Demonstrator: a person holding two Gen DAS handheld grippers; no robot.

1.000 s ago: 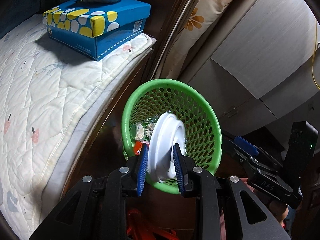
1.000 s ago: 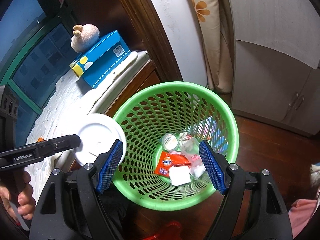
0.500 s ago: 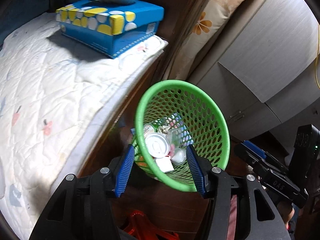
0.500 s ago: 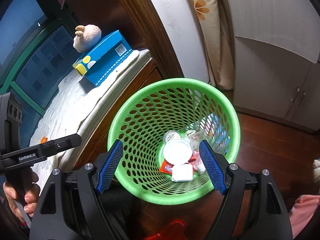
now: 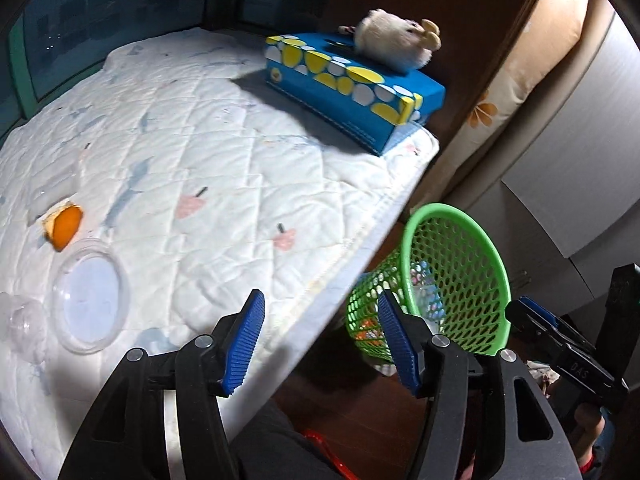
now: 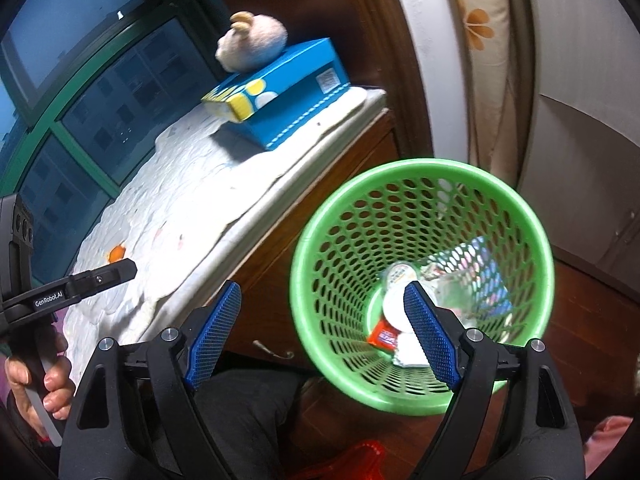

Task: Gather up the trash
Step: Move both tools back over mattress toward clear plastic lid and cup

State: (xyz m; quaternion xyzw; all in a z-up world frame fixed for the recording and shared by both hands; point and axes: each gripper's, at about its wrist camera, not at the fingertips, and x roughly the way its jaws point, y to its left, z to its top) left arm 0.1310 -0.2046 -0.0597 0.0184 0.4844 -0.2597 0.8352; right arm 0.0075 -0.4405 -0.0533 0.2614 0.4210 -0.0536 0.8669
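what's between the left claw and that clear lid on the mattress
Nothing visible. The open left claw hovers over bare quilted mattress; the clear plastic lid lies flat off to its left, with an orange peel just beyond it, apart from the lid.

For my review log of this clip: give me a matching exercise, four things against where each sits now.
Things:
1. plush toy
2. white lid
3. orange peel
4. tissue box

Places:
A. inside the green basket
B. far corner of the quilted pad
C. on top of the tissue box
D. on the pad beside the clear dish

Pairs: 1-C, 2-A, 3-D, 4-B
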